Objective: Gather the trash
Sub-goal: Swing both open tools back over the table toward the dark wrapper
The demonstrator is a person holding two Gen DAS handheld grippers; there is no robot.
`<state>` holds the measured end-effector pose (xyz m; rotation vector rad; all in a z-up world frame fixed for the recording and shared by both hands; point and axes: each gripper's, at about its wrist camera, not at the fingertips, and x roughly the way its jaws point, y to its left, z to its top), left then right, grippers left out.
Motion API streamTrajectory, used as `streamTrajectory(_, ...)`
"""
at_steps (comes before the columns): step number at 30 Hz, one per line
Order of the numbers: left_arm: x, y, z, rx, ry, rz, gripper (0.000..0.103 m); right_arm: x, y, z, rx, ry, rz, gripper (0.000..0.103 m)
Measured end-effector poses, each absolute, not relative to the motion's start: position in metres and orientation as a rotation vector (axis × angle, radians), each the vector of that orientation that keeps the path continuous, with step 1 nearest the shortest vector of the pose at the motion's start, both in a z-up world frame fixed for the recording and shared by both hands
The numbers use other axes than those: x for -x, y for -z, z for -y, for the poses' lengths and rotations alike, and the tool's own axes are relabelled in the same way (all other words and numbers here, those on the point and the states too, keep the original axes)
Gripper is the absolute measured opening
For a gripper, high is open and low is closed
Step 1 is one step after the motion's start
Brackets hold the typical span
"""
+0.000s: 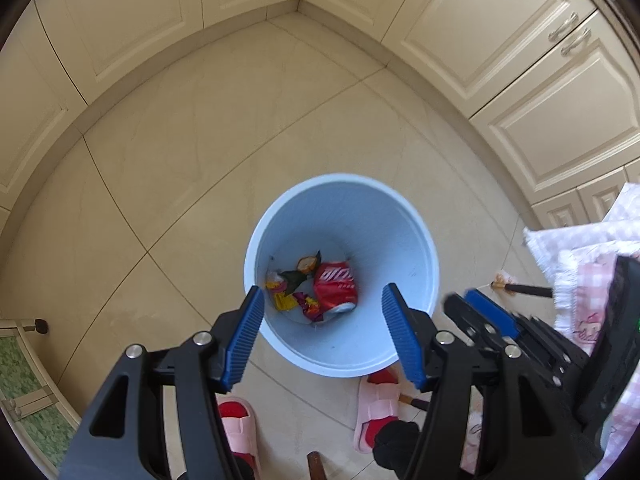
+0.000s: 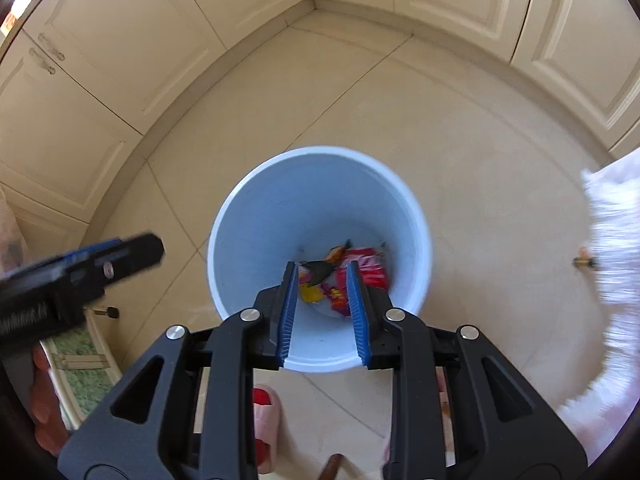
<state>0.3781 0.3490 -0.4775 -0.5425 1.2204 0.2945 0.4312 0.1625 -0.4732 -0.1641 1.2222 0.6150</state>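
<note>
A light blue bin [image 1: 400, 216] stands on the tiled floor, seen from above in both views [image 2: 256, 216]. At its bottom lie a crushed red can [image 1: 335, 285], also seen at can [image 2: 370, 268], and several crumpled snack wrappers [image 1: 290, 296]. My left gripper [image 1: 322, 298] hangs over the bin's near rim, jaws wide apart with nothing between them. My right gripper [image 2: 322, 272] also hangs over the bin, its blue pads [image 2: 289, 312] a narrow gap apart and nothing held. The right gripper's tip [image 1: 486, 310] shows at the right of the left wrist view.
Cream cabinet doors [image 1: 500, 40] line the corner behind the bin. A person's pink slippers [image 1: 376, 408] stand just below the bin. A pink checked cloth [image 1: 580, 248] hangs at the right. A small wrapped scrap [image 1: 502, 280] lies on the floor right of the bin.
</note>
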Motion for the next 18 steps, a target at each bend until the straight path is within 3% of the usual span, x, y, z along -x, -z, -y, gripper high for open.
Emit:
streamTrajectory(5,-0.358,0.441,-0.344,0.540,-0.287,-1.134,0.060,-0.406,0.417,-0.140,0.232,-0.565,-1.102,0.027)
streamTrajectory(8,-0.335,0.393,-0.331,0.525,-0.264,-1.029,0.060,-0.384,0.368,-0.119,0.221,-0.539,-1.028,0.028)
streamTrajectory(9,-0.330,0.379,-0.326,0.515,-0.262,-1.003,0.060,-0.375,0.349,-0.110,0.216,-0.528,-0.992,0.030)
streamTrajectory(11,-0.314,0.337,-0.307,0.472,-0.236,-0.915,0.060,-0.360,0.314,-0.093,0.199,-0.518,-0.926,0.048)
streamTrajectory(15,-0.282,0.273,-0.269,0.441,-0.159,-0.792,0.060,-0.325,0.239,-0.054,0.186,-0.484,-0.777,0.049)
streamTrajectory(18,-0.264,0.230,-0.234,0.398,-0.103,-0.725,0.063,-0.298,0.193,-0.015,0.157,-0.437,-0.690,0.055)
